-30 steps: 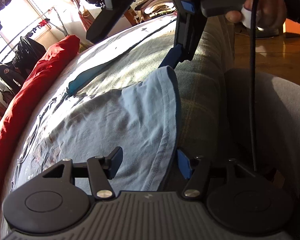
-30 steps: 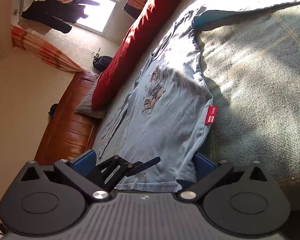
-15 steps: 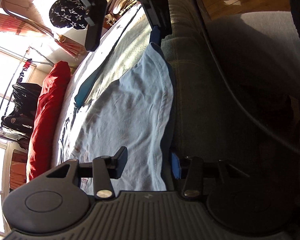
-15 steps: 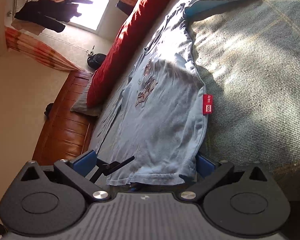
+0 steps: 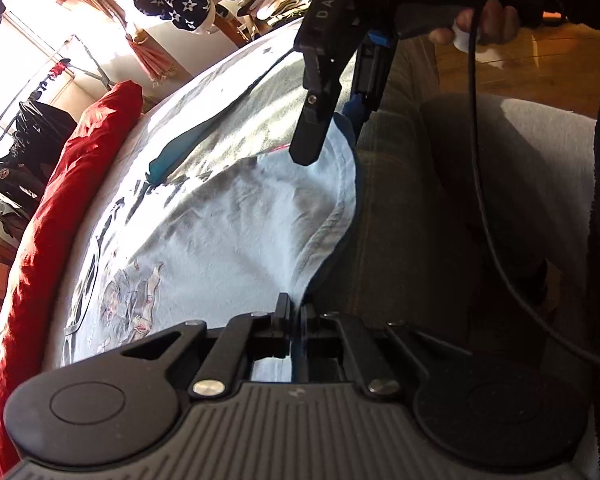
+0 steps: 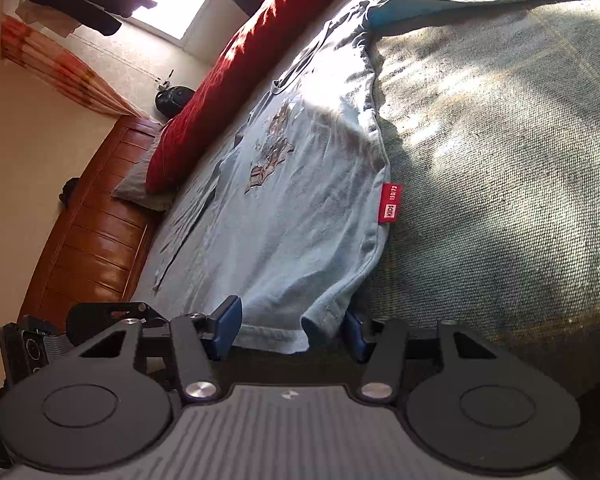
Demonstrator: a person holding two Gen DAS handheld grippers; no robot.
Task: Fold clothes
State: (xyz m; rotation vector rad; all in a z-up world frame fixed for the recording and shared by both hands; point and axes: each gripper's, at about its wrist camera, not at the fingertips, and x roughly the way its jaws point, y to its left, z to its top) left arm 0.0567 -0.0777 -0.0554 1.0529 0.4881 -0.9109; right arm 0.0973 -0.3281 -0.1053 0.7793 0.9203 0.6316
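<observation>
The light blue T-shirt (image 5: 228, 232) is spread on the grey-green blanket (image 6: 500, 160), filling the frame's centre. Its hem is pinched by the left gripper (image 5: 295, 332), fingers nearly together, at lower centre. The other hem corner is straddled by the right gripper (image 6: 292, 330), fingers wide apart. A red pillow (image 6: 236, 76) is seen at upper left.

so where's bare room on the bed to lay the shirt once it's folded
The grey blanket is bare from the shirt's tagged edge outward. The other side is crowded: the red cushion runs beside the shirt, leaving a thin strip. The left gripper is shut on the hem; the right gripper straddles it.
</observation>
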